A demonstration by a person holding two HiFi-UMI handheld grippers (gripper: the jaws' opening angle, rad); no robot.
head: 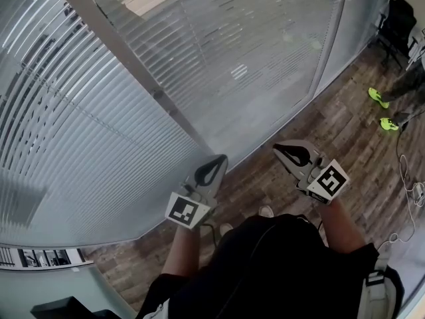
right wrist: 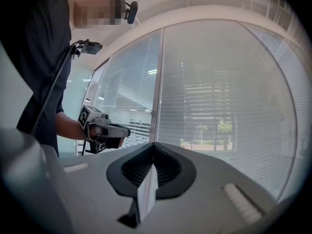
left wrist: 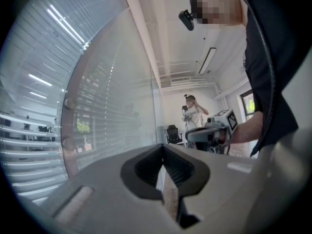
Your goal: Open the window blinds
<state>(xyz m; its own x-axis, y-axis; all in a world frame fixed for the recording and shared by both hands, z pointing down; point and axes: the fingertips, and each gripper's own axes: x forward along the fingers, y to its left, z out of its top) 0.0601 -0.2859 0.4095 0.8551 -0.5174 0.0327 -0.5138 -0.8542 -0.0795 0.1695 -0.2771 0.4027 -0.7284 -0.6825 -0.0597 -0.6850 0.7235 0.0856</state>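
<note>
White slatted blinds (head: pixel 93 131) hang behind the glass wall, and a second pane of blinds (head: pixel 232 52) sits right of the grey frame post (head: pixel 126 52). The slats look turned nearly flat against the glass. My left gripper (head: pixel 222 158) is held level a short way in front of the glass, jaws together with nothing between them. My right gripper (head: pixel 276 149) is beside it, also shut and empty. The left gripper view shows its own closed jaws (left wrist: pixel 163 147) and the right gripper (left wrist: pixel 209 133). In the right gripper view, its closed jaws (right wrist: pixel 153 146) face the blinds (right wrist: pixel 219 111), with the left gripper (right wrist: pixel 109 130) to the left.
A wood-plank floor (head: pixel 332 125) runs along the glass wall. Someone in lime-green shoes (head: pixel 378 97) stands at the right, near a black chair (head: pixel 398 18). A white cable (head: pixel 406 178) lies on the floor at the right. Another person (left wrist: pixel 192 111) stands far down the room.
</note>
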